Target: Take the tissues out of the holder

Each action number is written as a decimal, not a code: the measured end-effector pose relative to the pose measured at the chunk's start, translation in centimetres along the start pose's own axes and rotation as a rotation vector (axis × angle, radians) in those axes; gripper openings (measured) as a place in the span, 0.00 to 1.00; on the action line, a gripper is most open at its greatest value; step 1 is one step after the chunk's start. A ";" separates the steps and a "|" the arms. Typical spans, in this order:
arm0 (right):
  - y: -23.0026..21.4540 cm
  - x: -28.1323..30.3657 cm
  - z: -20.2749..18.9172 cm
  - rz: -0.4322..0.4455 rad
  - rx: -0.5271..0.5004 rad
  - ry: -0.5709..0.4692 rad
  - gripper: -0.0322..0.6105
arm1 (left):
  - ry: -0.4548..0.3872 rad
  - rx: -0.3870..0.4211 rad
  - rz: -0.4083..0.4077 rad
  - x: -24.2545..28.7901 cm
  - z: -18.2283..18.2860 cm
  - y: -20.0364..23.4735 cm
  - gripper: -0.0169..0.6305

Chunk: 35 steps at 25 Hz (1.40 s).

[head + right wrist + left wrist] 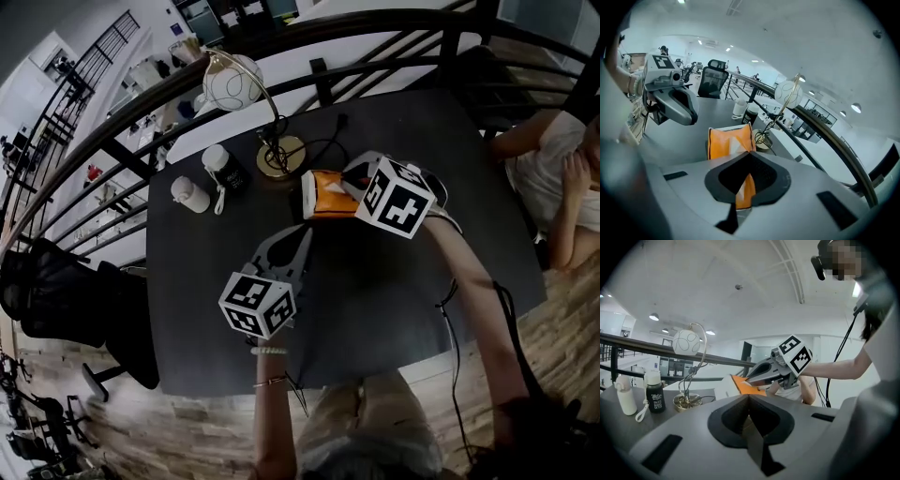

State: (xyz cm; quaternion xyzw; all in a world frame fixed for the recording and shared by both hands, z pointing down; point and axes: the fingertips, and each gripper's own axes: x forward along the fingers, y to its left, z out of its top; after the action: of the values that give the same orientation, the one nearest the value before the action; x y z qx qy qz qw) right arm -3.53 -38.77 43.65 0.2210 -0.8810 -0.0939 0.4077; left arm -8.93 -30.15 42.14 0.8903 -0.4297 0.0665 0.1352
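The tissue holder (323, 197), a white box with an orange top, stands on the dark table (394, 309) near its middle. A white tissue (736, 146) peeks from the slit in the orange top (723, 140). My right gripper (349, 185) reaches in from the right, and its jaws are shut on that tissue at the slit (749, 153). From the left gripper view its tips (746, 378) touch the holder (739, 385). My left gripper (305, 230) sits just in front of the holder, shut and holding nothing (749, 397).
Behind the holder stand a brass lamp (279, 155) with a globe shade, a dark bottle (226, 171) and a white bottle (190, 194). A black cable (323, 142) runs by the lamp. A railing (375, 47) borders the far edge. A person (562, 178) sits at the right.
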 end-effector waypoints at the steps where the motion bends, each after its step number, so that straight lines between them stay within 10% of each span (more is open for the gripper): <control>1: -0.1 -0.7 0.4 -0.015 0.005 -0.014 0.07 | -0.008 0.007 -0.004 -0.3 0.3 -0.1 0.04; 14: 4.0 -10.5 0.4 -0.095 0.100 -0.163 0.07 | -0.082 0.090 -0.025 -4.3 2.4 -4.5 0.04; 35: 16.0 -10.0 -9.8 0.097 0.191 -0.105 0.07 | -0.022 -0.012 0.024 -5.7 -6.6 -12.3 0.04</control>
State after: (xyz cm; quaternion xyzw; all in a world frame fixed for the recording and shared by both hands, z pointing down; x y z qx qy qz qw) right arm 4.64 -19.84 48.78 0.2109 -0.9157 -0.0014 0.3422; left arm -2.84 -16.62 44.81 0.8850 -0.4421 0.0558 0.1349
